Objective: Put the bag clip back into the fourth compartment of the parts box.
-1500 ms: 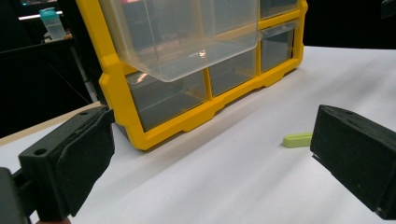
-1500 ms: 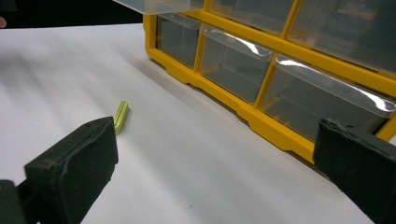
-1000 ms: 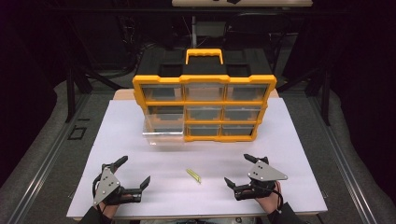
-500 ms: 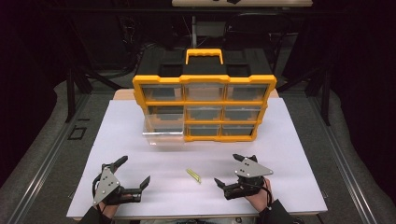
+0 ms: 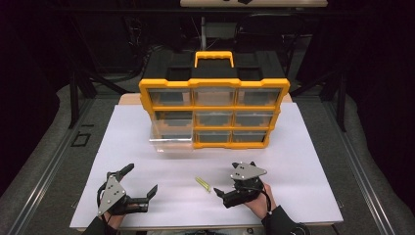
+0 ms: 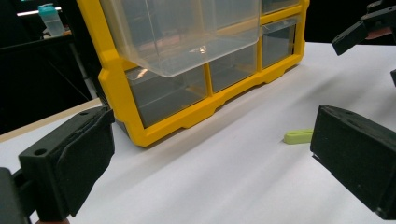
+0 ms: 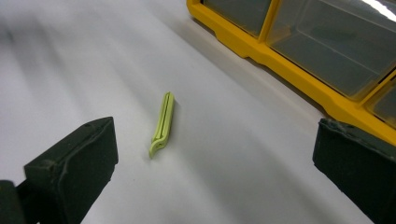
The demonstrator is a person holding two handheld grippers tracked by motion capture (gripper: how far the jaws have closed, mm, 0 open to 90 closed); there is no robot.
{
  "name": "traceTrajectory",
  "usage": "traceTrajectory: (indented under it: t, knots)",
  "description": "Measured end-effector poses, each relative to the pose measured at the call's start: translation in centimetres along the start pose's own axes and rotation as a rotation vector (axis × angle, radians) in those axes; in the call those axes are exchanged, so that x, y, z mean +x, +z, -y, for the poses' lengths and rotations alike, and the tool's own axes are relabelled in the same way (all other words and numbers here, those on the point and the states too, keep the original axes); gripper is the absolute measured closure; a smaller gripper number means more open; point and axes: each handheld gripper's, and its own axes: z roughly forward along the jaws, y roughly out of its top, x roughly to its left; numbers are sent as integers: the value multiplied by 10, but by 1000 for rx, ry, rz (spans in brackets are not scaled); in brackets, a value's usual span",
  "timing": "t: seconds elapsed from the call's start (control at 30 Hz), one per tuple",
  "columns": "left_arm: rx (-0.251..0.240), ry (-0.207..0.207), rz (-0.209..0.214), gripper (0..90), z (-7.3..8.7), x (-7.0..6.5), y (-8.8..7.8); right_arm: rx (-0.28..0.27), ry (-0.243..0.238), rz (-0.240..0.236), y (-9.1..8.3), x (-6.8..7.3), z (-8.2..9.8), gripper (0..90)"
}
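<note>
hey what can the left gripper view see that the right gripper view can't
Left gripper view alone: the pulled-out clear drawer jutting from the organizer, a teal-capped bottle in the dark background, and the right gripper at the top right corner.

Right gripper view alone: the green clip along its whole length, lying between its open jaws.

Both: the yellow organizer, the white table, and the clip.

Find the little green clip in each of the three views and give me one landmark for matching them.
High view: the green clip lies on the white table, just left of the right gripper.
Left gripper view: at right, beside the near jaw.
Right gripper view: centre, between the open jaws.
Shared landmark: the yellow drawer cabinet.
</note>
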Motion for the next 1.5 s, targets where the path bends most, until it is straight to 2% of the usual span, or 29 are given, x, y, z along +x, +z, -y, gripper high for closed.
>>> traceTrajectory:
  t: [0.17, 0.33, 0.8, 1.27, 1.5]
  knots:
    - [-1, 3, 0, 0, 0, 0, 0, 65, 0, -24, 10, 2, -4, 0]
    - [0, 3, 0, 0, 0, 0, 0, 88, 4, -28, 16, 4, -9, 0]
    - [0, -1, 3, 0, 0, 0, 0, 156, -25, -27, 33, 15, -27, 0]
    - [3, 2, 6, 0, 0, 0, 0, 234, -45, -31, 44, 17, -42, 0]
    - [4, 1, 6, 0, 0, 0, 0, 271, -63, -17, 50, 20, -47, 0]
